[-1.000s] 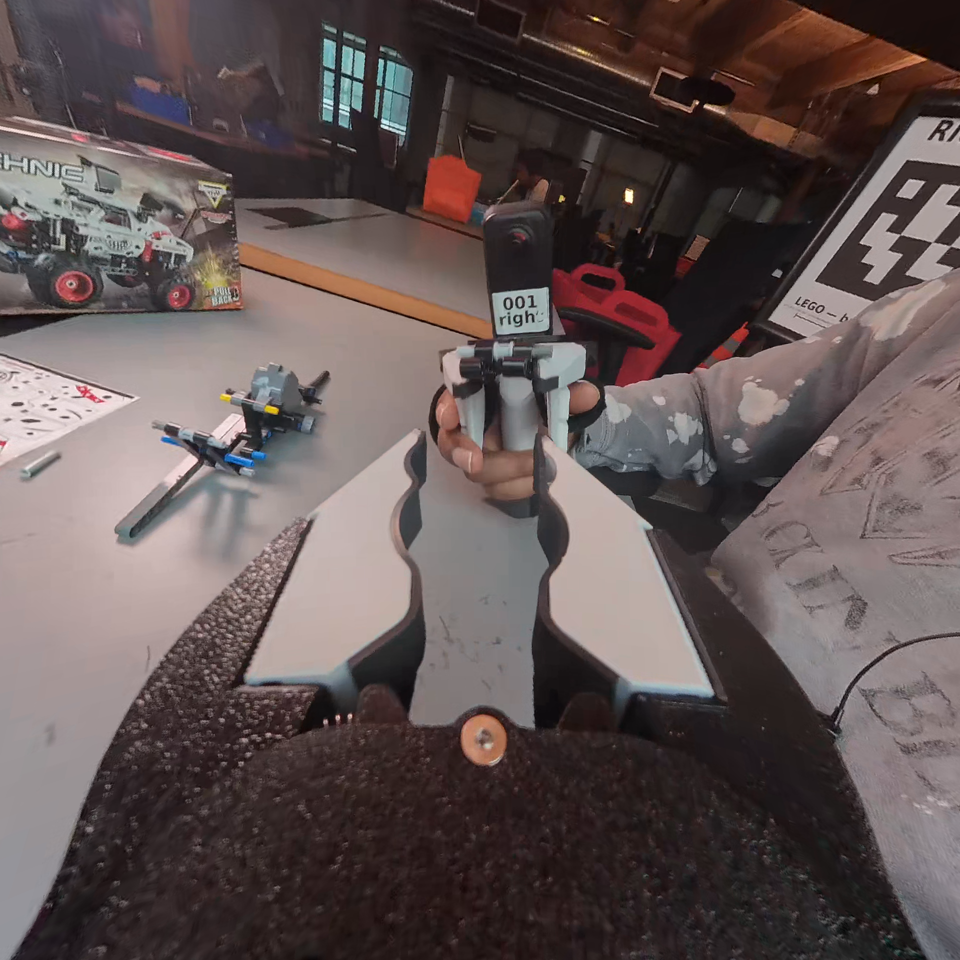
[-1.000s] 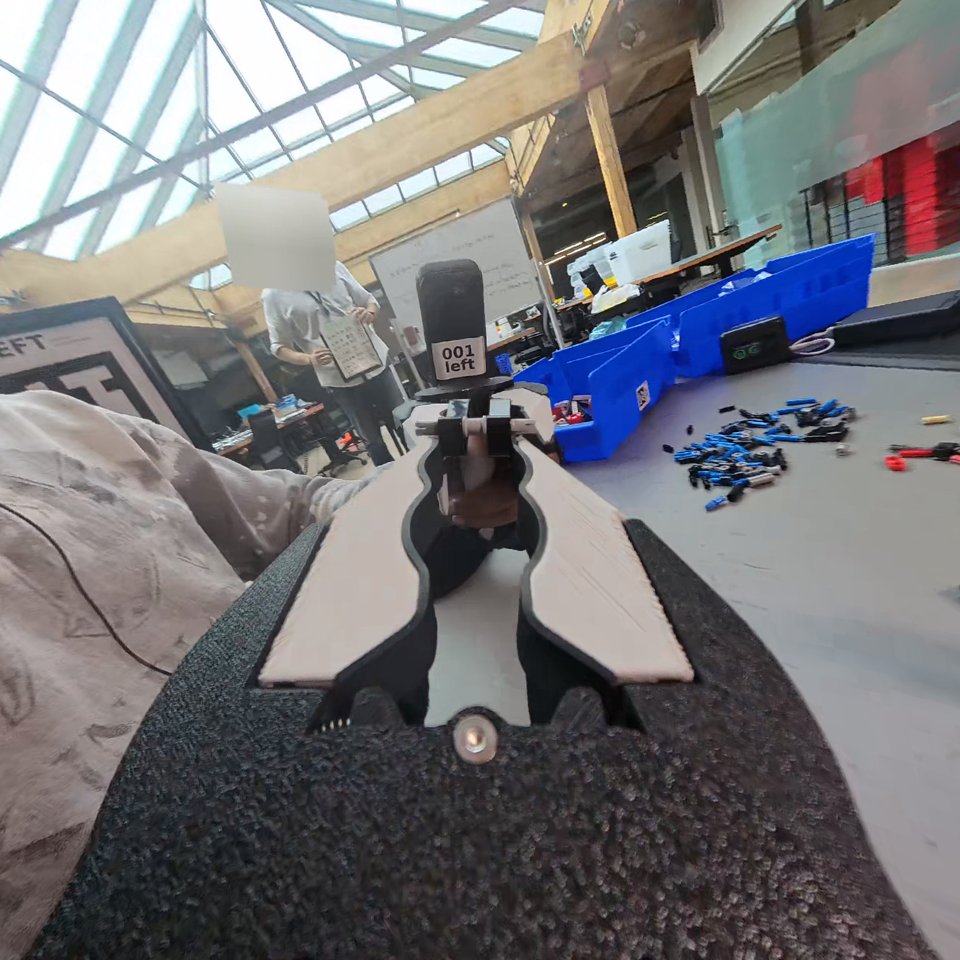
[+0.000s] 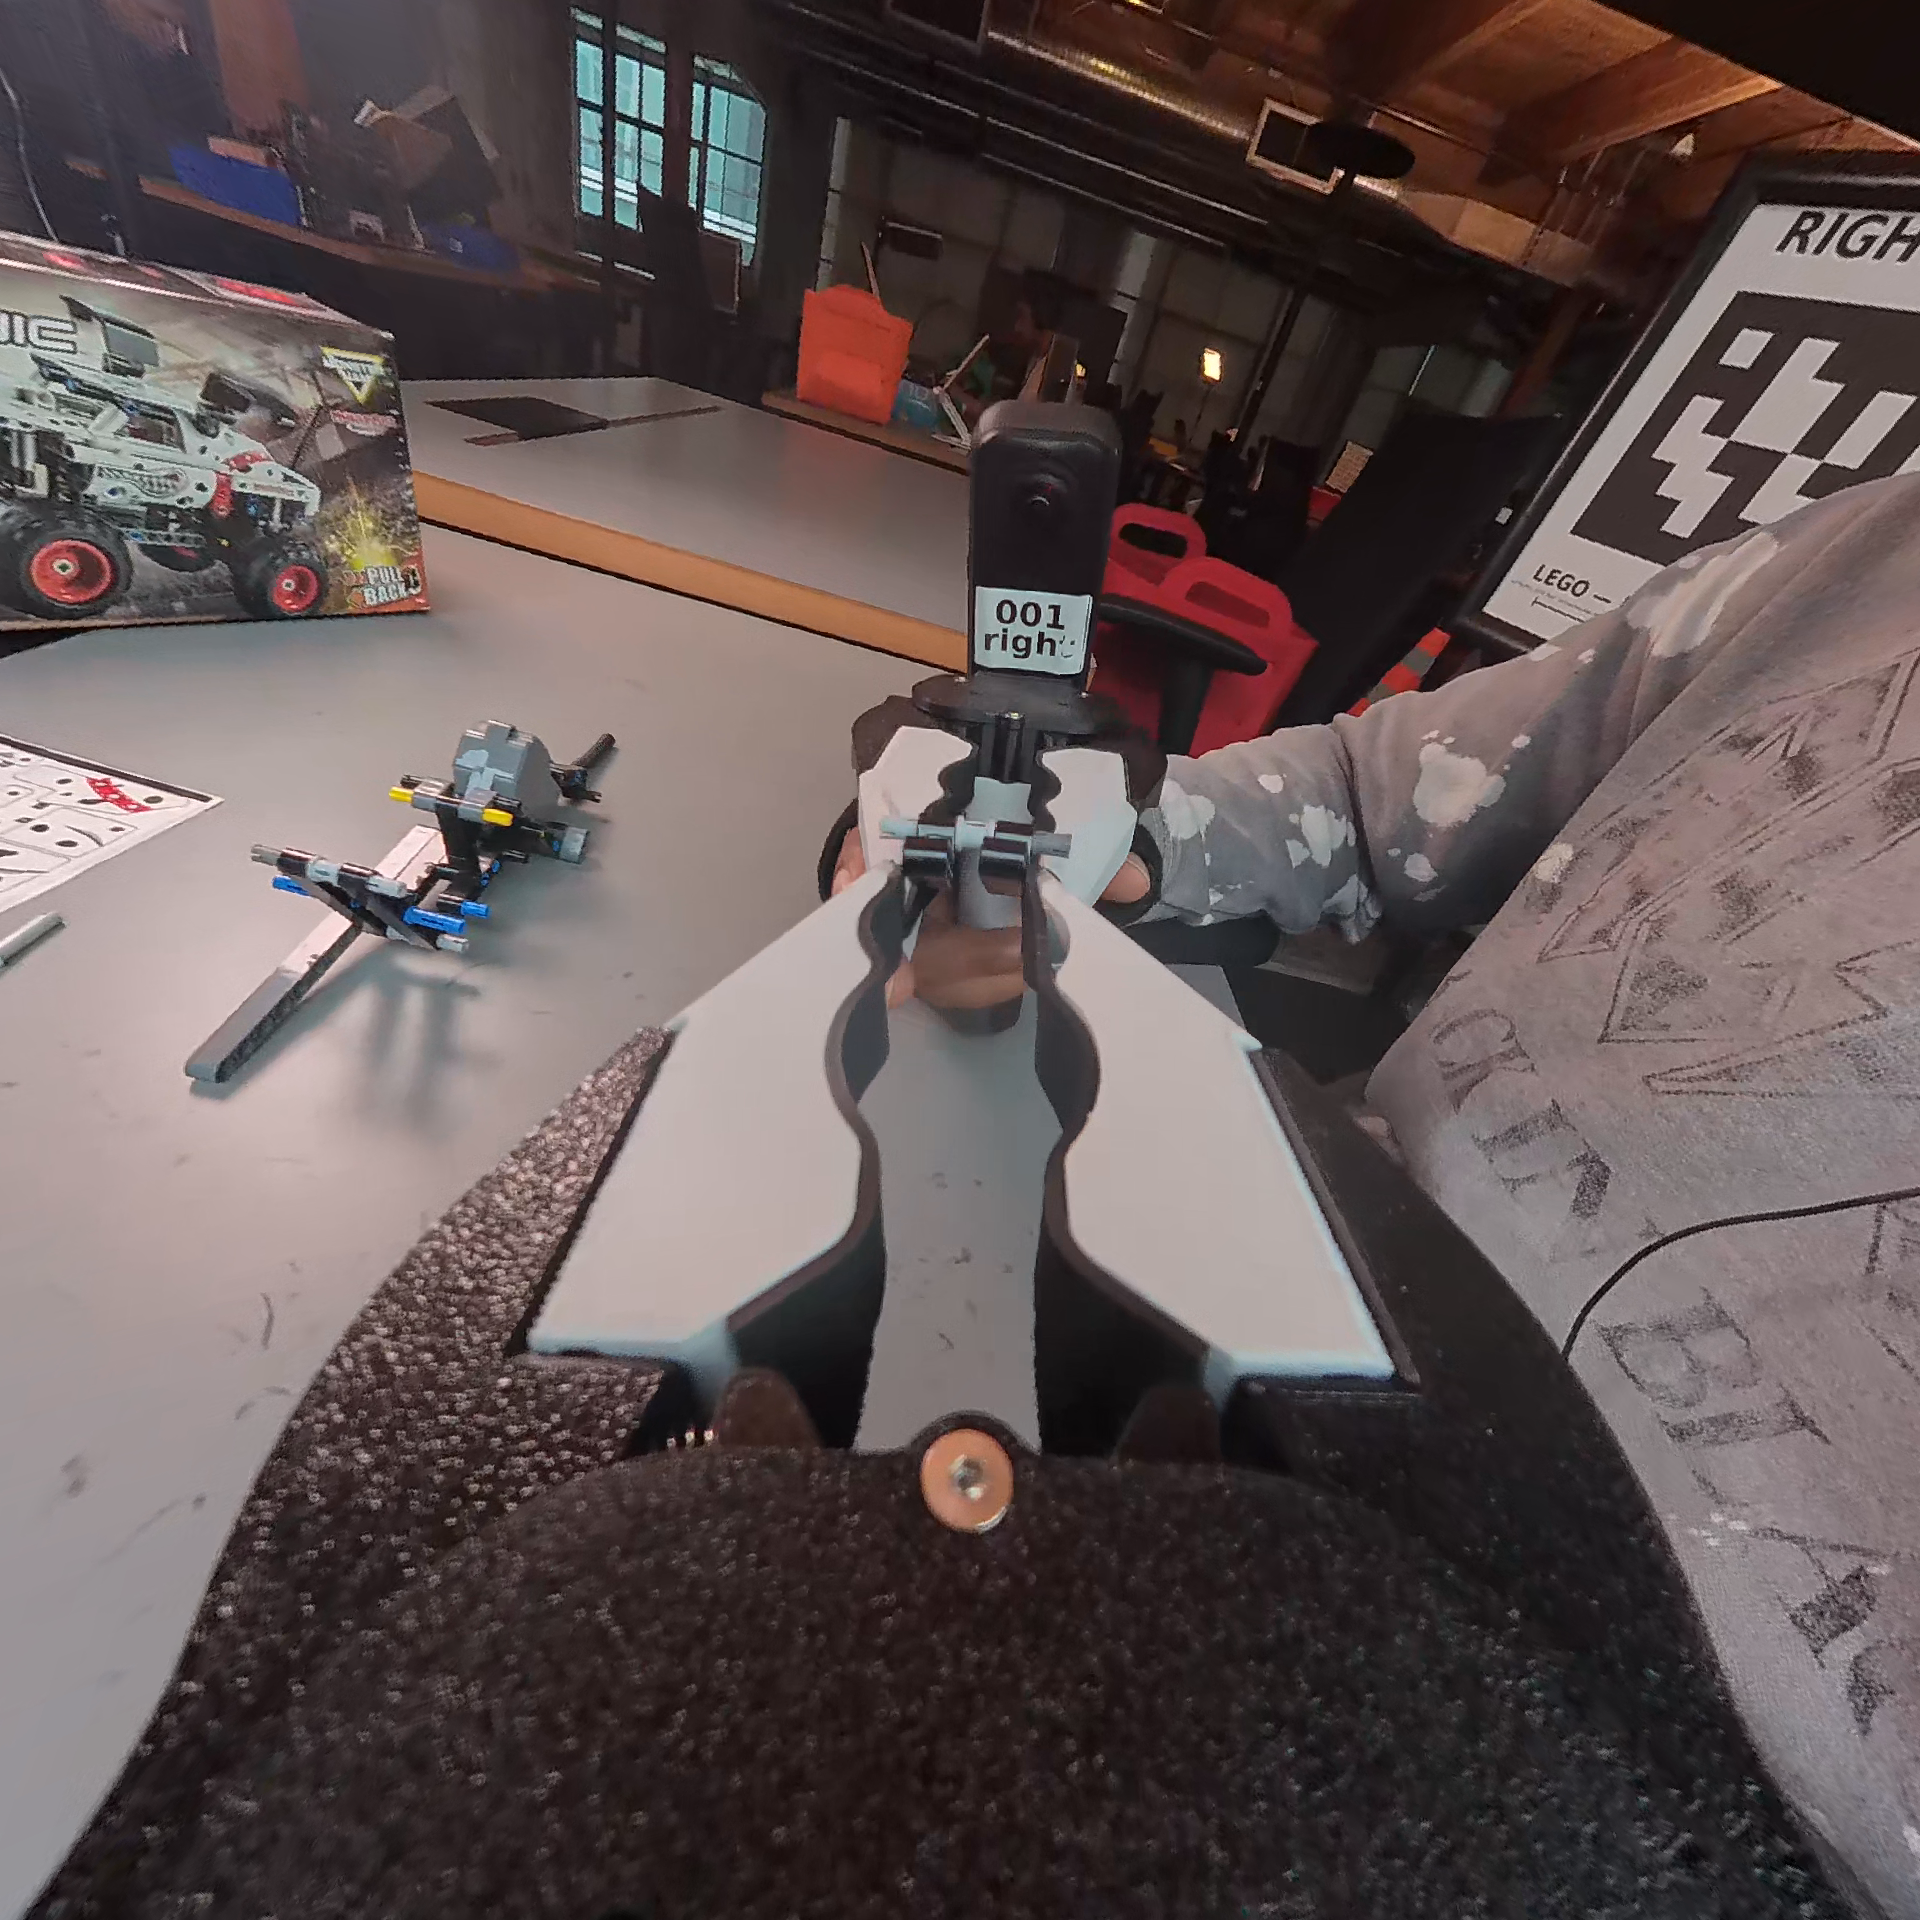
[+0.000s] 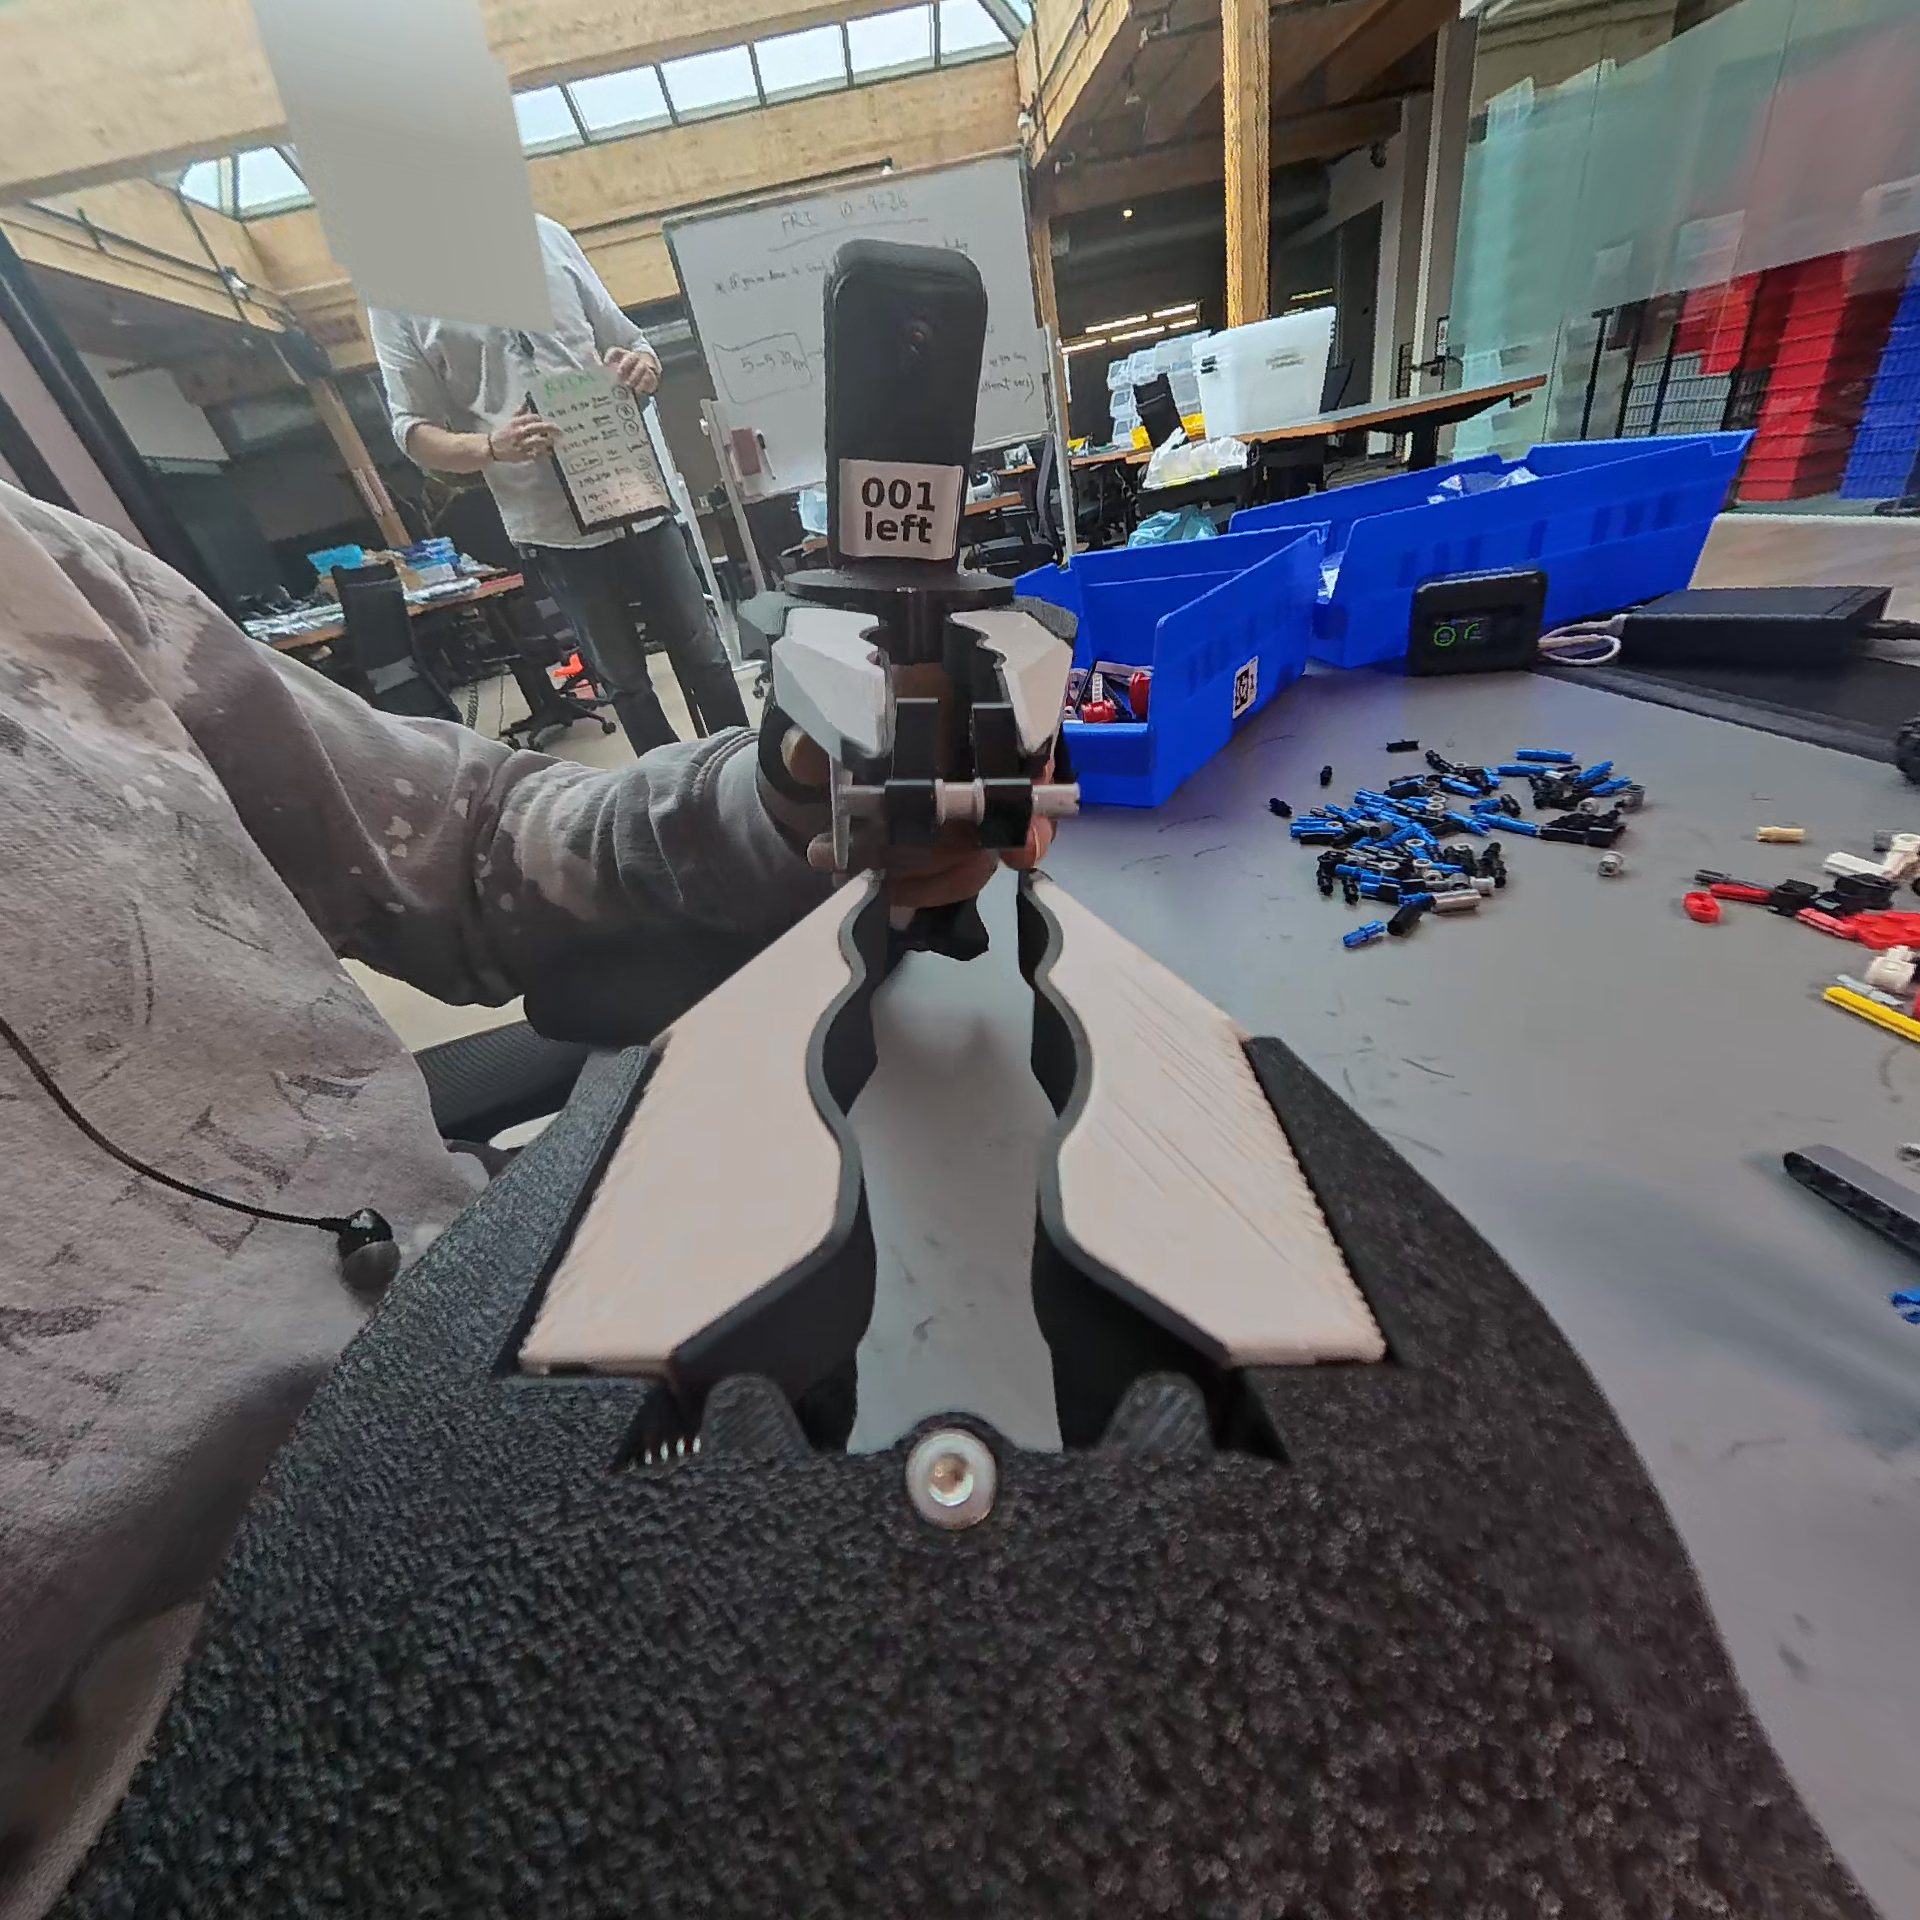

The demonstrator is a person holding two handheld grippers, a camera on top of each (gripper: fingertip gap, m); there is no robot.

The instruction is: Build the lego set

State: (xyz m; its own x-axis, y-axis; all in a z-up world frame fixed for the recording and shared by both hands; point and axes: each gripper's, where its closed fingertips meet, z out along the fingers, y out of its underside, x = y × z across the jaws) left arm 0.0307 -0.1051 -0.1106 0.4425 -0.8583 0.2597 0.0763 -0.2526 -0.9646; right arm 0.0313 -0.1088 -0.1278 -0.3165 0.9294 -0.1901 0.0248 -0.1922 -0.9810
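Left wrist view: looking along the left claw [image 3: 961,894], with its 2 fingers drawn close and pinching a small lego piece [image 3: 971,844] at the very tips, a grey rod through 2 black blocks, lying crosswise above the grey table [image 3: 312,1195]. Facing the right claw [image 3: 997,800] just behind that piece, gripped by a hand [image 3: 956,971] in a speckled sleeve, white fingers parted wider than the piece. Farther left on the table: a half-built lego frame [image 3: 447,831], a printed sheet [image 3: 73,821] at the edge, and the lego box [image 3: 208,468] well behind.

Right wrist view: looking along the right claw [image 4: 945,894], fingers a little apart and gripping nothing, tips just under the piece [image 4: 956,800]. Opposite, the left claw [image 4: 951,717] with the 2 black blocks wedged between its white fingers, rod sticking out on both sides. To the right on the table [image 4: 1455,1143]: a heap of blue and black pins [image 4: 1455,831], some red parts [image 4: 1849,914], and blue bins [image 4: 1195,665] behind. In the background, a standing person [image 4: 582,499] holding a board, beside a whiteboard [image 4: 769,312].
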